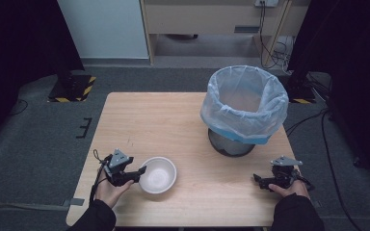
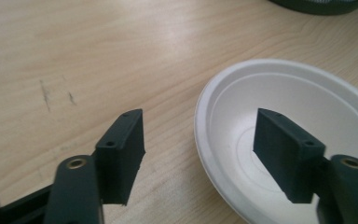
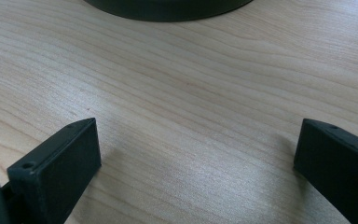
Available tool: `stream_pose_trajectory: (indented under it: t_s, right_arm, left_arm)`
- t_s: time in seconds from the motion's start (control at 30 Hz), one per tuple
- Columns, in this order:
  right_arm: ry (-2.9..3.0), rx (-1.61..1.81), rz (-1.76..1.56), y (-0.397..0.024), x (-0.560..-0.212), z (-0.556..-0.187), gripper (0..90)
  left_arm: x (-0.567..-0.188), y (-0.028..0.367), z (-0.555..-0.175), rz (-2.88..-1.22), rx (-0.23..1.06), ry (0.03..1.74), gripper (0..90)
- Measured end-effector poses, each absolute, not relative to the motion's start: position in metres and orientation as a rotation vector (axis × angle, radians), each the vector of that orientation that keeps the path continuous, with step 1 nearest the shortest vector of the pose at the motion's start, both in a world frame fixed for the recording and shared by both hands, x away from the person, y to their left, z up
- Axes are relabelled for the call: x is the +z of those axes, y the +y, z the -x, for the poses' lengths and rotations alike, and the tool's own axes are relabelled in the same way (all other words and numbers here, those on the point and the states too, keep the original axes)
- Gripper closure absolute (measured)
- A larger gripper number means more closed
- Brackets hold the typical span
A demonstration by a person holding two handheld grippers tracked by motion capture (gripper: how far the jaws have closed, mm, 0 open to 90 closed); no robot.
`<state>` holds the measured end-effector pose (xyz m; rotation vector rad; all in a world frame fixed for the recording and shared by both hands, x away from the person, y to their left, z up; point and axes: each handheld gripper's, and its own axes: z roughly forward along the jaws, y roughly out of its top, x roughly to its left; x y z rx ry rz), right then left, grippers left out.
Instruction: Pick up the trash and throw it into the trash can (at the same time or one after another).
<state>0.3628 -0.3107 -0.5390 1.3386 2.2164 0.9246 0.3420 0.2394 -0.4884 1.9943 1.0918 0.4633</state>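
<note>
Two black jaws rise from the bottom of the left gripper view, and we see them standing apart astride the near rim of the white bowl (image 2: 298,121): one pad hangs over the bare wood to the left of the rim, the other sits inside the bowl's hollow. Neither pad presses on the rim yet, so we hold nothing.

From the high view, our left gripper (image 1: 136,174) lies at the lower left of the frame, its tips at the left edge of the bowl, which rests upright on the table (image 1: 173,120) a little left of centre and near the bottom edge. Our right gripper (image 1: 260,180) rests low at the lower right, jaws wide apart over bare wood and with nothing between them. The lined bin (image 1: 243,103) stands at the upper right, well apart from the bowl.

We judge the step in hand to be pinching the bowl's rim. To do it well, we should settle the outer pad down beside the wall so both pads face the rim squarely, then close gently. The bowl looks thin and light, so a hard squeeze could buckle the lip, and a shallow bite could let it slip or tip. We should also avoid nudging it sideways before the pads meet.
</note>
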Motion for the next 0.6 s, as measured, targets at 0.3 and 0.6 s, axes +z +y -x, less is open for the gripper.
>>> stream_pose_trajectory:
  t_s: [0.3, 0.6]
  right_arm:
    - [2.218, 0.923, -1.337, -0.311, -0.539, -0.363, 0.6]
    - [2.218, 0.923, -1.337, -0.311, -0.539, -0.363, 0.7]
  left_arm:
    - [-0.502, 0.237, -0.351, -2.007, 0.308, 1.172, 47.9]
    - [-0.507, 0.226, -0.353, -2.086, 0.276, 1.187, 65.8]
